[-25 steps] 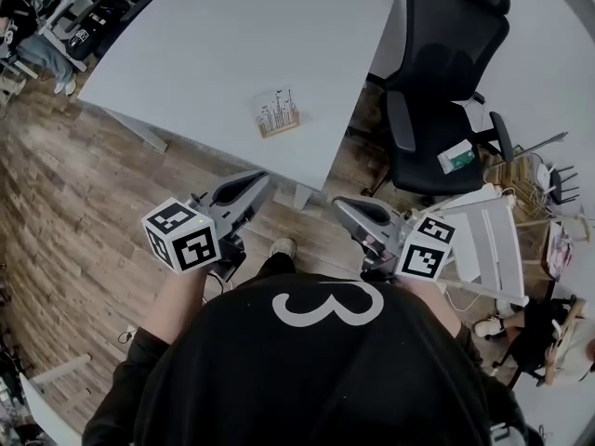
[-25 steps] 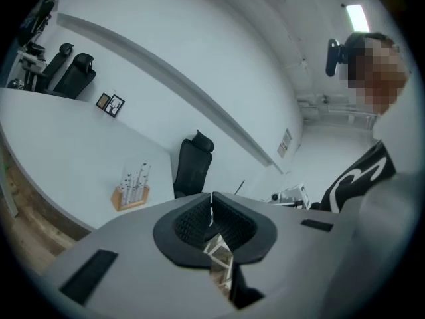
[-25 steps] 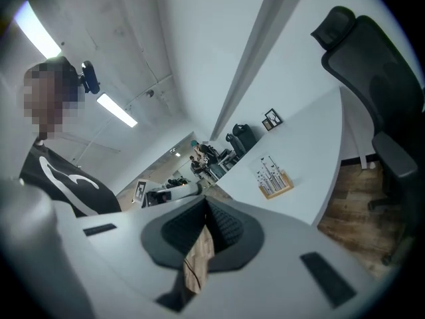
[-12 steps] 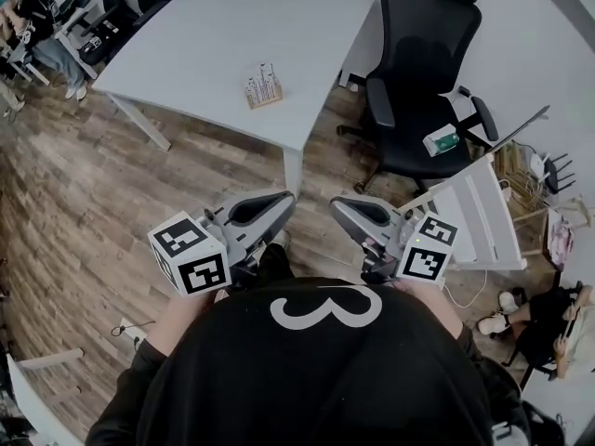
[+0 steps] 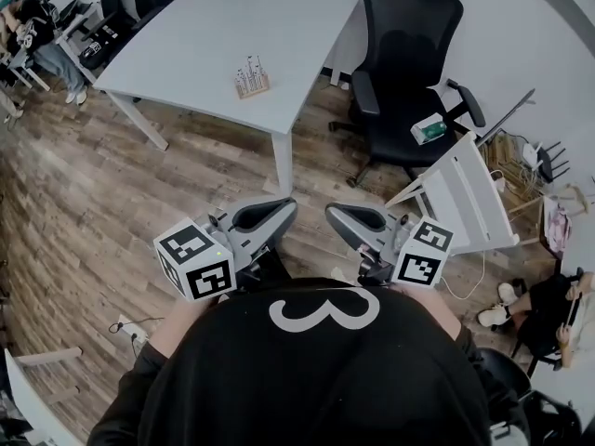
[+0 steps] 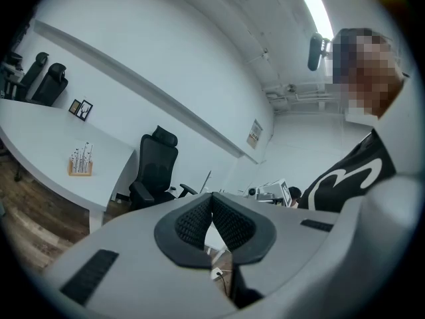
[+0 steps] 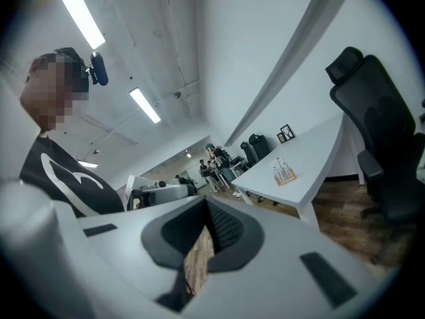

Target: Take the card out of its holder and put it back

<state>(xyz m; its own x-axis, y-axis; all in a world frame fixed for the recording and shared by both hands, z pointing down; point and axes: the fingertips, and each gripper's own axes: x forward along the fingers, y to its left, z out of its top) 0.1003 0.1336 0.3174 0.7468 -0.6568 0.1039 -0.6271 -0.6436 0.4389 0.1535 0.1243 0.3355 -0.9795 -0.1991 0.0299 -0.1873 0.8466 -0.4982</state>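
A small wooden card holder [image 5: 251,79] with a card upright in it stands near the front edge of the white table [image 5: 214,35]; it also shows in the left gripper view as the holder [image 6: 80,161] and in the right gripper view as the holder [image 7: 283,173]. My left gripper [image 5: 286,210] and right gripper [image 5: 332,216] are held close to my body, over the wooden floor, well short of the table. Both are shut with nothing between their jaws.
A black office chair [image 5: 404,72] stands right of the table, with a small green-and-white box [image 5: 429,129] on its armrest. A white rack [image 5: 469,198] leans at the right. People and chairs are at the far left [image 5: 37,26]. Wooden floor [image 5: 112,203] lies between me and the table.
The table and card holder have drifted further away and up in the head view, as I have stepped back. Both grippers stay shut and close to my body.
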